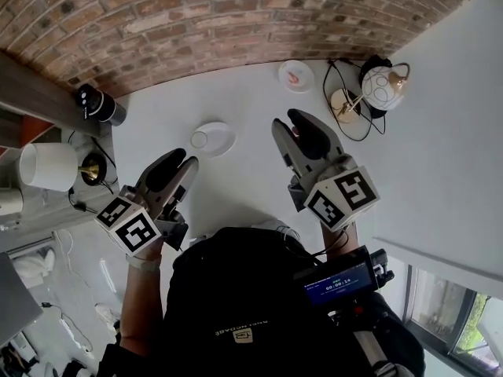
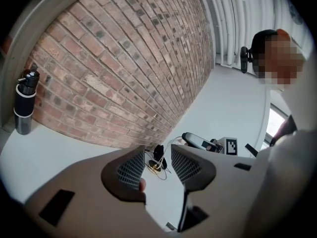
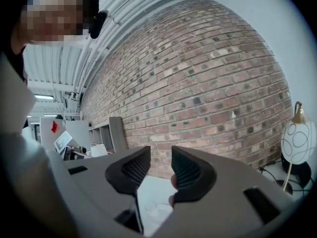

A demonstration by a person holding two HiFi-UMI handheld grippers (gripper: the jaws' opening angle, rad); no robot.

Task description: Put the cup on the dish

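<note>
Cup looks already seated on the dish, on its left half, mid-desk and a bit left of centre. Task reads as done from here.

Key geometry: the cup-and-dish pair lies ahead of both grippers, toward the brick wall, in the gap between them. In head view the left gripper is the nearer one, just short of the dish's near-left rim. The right gripper sits off to the dish's right, well apart. Both point roughly level toward the wall and neither touches the cup. Cup is round, can't make out a handle, so no long axis to line up on.

Gripper state:
- left: jaws a narrow gap apart, nothing between
- right: jaws drawn in to a slit, nothing between; cup and dish show faintly low down past them

Count:
- 1 cup
- 2 dishes: the loaded one, plus a second small dish near the far edge with something pinkish in it
- 2 lamps: globe lamp at the far-right corner, white-shade lamp off the left edge
- 1 dark bottle at the far-left corner
- 2 grippers
</note>
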